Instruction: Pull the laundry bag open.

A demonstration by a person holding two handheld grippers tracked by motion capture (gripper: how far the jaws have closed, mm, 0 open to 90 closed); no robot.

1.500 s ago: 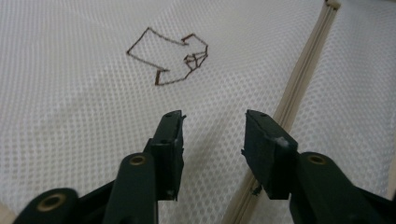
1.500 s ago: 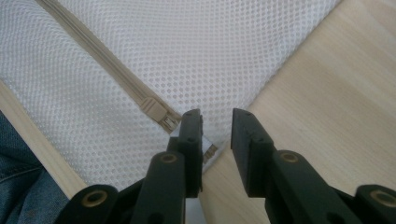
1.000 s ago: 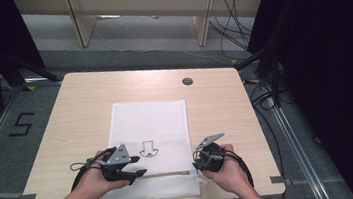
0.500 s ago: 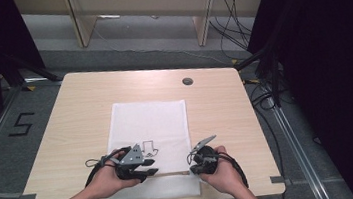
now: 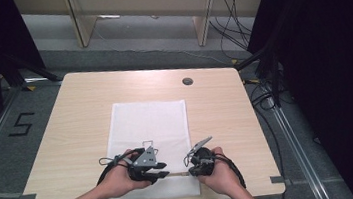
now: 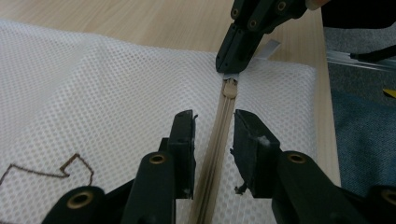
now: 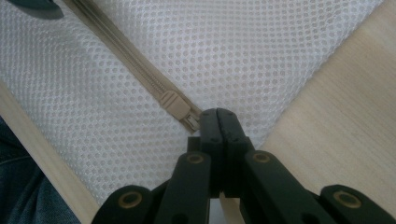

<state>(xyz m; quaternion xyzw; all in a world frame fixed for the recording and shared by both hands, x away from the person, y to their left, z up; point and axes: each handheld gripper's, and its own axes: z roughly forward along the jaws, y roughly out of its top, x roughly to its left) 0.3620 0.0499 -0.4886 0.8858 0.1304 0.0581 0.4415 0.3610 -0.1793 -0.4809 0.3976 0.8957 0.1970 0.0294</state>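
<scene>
Wooden counter (image 5: 76, 121), mesh bag (image 5: 149, 122) lying flat. Right gripper (image 7: 218, 116) clamping zipper pull (image 7: 175, 106); left gripper (image 6: 214, 135) half-open, closing astride zipper tape (image 6: 219, 130), not pinching yet. Next: pin tape, draw pull along.

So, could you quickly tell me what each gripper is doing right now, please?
Left gripper: jaws apart astride the zipper, just been closing, not gripping.
Right gripper: shut on the zipper pull.
</scene>
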